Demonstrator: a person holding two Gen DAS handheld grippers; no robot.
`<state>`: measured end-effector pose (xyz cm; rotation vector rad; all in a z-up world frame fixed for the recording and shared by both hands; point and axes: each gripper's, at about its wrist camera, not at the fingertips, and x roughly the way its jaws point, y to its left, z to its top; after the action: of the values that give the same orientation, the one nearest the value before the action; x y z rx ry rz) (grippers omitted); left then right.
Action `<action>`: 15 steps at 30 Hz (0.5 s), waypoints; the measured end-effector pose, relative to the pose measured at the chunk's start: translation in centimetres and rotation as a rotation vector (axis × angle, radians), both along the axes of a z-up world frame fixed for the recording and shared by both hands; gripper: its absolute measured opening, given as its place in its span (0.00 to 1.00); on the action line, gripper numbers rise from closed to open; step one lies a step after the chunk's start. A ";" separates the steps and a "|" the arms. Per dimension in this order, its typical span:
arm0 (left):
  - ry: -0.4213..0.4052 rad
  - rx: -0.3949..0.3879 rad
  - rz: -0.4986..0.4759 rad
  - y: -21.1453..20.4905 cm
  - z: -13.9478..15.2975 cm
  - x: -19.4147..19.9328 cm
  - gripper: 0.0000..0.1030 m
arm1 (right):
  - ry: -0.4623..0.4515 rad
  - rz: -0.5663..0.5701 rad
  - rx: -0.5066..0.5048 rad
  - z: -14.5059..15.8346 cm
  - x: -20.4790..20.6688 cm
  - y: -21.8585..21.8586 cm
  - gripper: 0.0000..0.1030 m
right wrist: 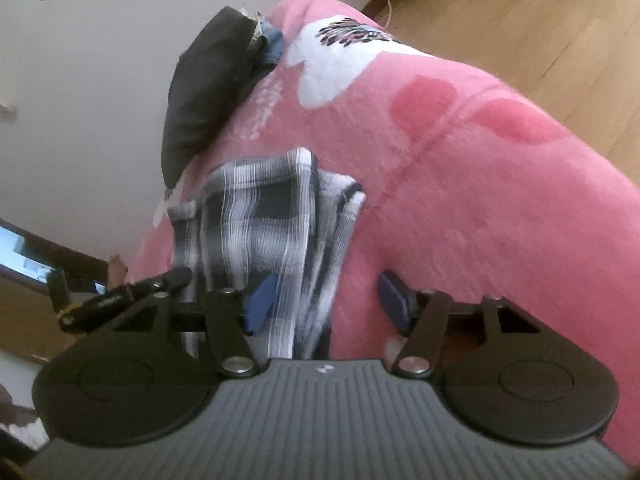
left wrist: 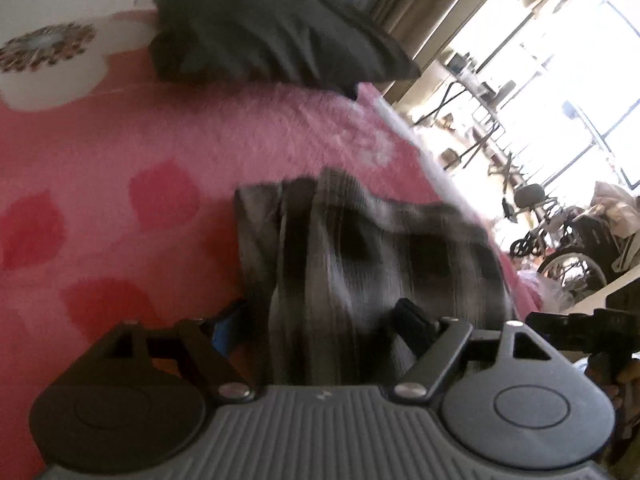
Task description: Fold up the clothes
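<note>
Pink fleece blanket (left wrist: 120,184) with red blotches and a white flower is covering the bed, and a plaid garment (left wrist: 360,248), checked in black, grey and white, is lying bunched on it. A dark garment (left wrist: 260,28) is sitting heaped farther back on the same blanket, well apart from the plaid one.

Only the left wrist view is showing bright windows, curtains, and a bicycle (left wrist: 536,216) and other clutter beyond the far bed edge. Only the right wrist view is showing a pale wall, wooden floor (right wrist: 540,12) past the blanket's edge, and a screen (right wrist: 24,252) low at the side.

The left hand-held gripper (left wrist: 320,320) is standing wide open, its fingers straddling the near end of the plaid cloth without pinching it. The right hand-held gripper (right wrist: 324,300) is also standing open, with a strip of the plaid fabric running loose between its blue pads (right wrist: 262,300); one pad is lying against the cloth, the other over bare pink blanket.

Open blanket is stretching out on the side with the red blotches, while the plaid garment is lying close to the bed edge on the window side.
</note>
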<state>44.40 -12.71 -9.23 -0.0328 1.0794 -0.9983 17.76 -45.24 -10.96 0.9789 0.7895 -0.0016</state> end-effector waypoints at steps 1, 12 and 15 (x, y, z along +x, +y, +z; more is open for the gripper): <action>-0.003 -0.014 0.000 -0.3 -0.1 0.3 0.80 | -0.010 -0.001 0.016 -0.1 0.6 -0.1 0.60; 0.018 -0.085 -0.017 0.8 -0.8 1.0 0.74 | -0.028 0.067 0.122 -0.4 -0.1 -0.6 0.59; -0.017 -0.097 -0.010 -0.4 -0.9 1.4 0.74 | -0.047 0.081 0.123 -1.2 2.7 -1.1 0.57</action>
<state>45.80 -13.08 -10.08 -0.0977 1.0156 -1.0576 20.48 -46.29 -12.18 1.0589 0.7927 0.1410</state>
